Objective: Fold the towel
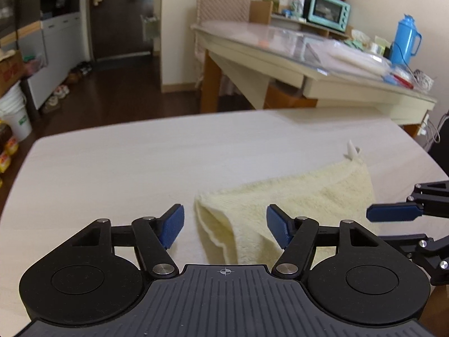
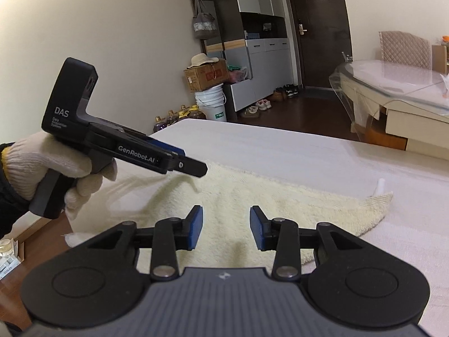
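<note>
one towel (image 1: 294, 202), two grippers (image 1: 224, 226) (image 2: 226, 226), jaws apart, empty

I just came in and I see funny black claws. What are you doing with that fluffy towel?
A person wearing white knit gloves holds a black two-finger gripper in each hand over a fluffy pale-yellow towel on a white table. The towel is already folded over once, with a doubled edge near the left gripper. Both the left gripper and the right gripper are open and hold nothing; they hover above the towel, so the next fold has not begun.
</note>
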Demonstrator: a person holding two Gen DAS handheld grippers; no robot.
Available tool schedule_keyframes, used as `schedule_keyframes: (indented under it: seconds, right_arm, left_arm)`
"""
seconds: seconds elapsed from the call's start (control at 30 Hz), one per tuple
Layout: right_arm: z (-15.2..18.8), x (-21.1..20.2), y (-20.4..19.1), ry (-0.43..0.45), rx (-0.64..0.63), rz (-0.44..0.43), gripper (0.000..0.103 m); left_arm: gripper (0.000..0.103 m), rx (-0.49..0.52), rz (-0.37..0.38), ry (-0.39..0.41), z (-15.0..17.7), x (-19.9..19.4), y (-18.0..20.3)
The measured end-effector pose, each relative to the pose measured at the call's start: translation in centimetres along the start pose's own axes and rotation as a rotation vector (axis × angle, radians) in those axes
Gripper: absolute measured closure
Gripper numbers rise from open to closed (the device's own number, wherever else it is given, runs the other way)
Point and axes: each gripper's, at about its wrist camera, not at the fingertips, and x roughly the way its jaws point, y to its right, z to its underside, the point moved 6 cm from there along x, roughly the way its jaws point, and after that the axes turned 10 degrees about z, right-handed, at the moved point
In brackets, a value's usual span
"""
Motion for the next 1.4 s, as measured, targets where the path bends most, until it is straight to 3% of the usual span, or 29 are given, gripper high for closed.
schedule_keyframes:
  seconds: [0.03,0.1,0.13,0.37,0.6,0.73,0.87,0.97,1.07,1.17,1.23,1.27,1.3,1.4]
  right_arm:
    - [-0.1,0.1,0.0,-0.001,0.005,-0.003,0.062]
    - [-0.2,0.3,0.1,0.002,0.015,-0.002,0.062]
    - [-0.2,0.3,0.3,0.000,0.021,-0.004,0.061]
    - [0.1,0.4,0.5,0.008,-0.032,0.013,0.057]
    - [1.5,-0.7,-0.9,0.049,-0.380,0.126,0.046]
    - [2.9,-1.7,-2.2,0.082,-0.509,0.149,0.045]
    - [4.2,-1.7,-3.8,0.098,-0.647,0.179,0.043]
    - [4.4,-1.4,-4.4,0.101,-0.677,0.181,0.043]
    - [3.9,-0.7,-4.7,0.106,-0.695,0.179,0.043]
    - [4.1,-0.8,-4.1,0.096,-0.695,0.179,0.042]
    - [4.1,-0.7,-3.9,0.093,-0.671,0.177,0.042]
    - [4.1,-0.7,-3.7,0.092,-0.662,0.175,0.042]
    - [4.2,-1.1,-3.4,0.093,-0.659,0.174,0.042]
    - [4.5,-1.1,-3.6,0.100,-0.681,0.171,0.042]
  left_arm:
    - [0.052,-0.004,0.007,-0.007,0.1,0.2,0.0]
    - [0.087,-0.007,0.021,-0.007,0.1,0.5,-0.1]
    - [0.093,-0.001,0.026,-0.001,0.0,0.4,0.1]
    - [0.095,0.094,0.108,0.031,-0.5,-1.5,3.0]
    - [0.095,0.292,0.390,0.025,-0.2,-3.7,10.3]
    - [0.095,0.391,0.437,-0.026,1.4,-3.6,13.2]
    - [0.093,0.395,0.390,-0.025,2.1,-3.8,12.7]
    - [0.088,0.375,0.295,-0.024,1.7,-3.5,10.6]
    - [0.068,0.449,0.231,-0.066,2.6,-2.8,10.1]
    - [0.066,0.563,0.155,-0.097,3.8,-1.7,10.8]
    - [0.067,0.637,0.108,-0.105,4.6,-0.8,11.3]
    - [0.077,0.663,0.094,-0.108,4.9,-0.4,11.5]
    - [0.095,0.674,0.089,-0.117,5.0,-0.2,11.5]
    - [0.097,0.648,0.121,-0.092,4.5,-0.4,11.4]
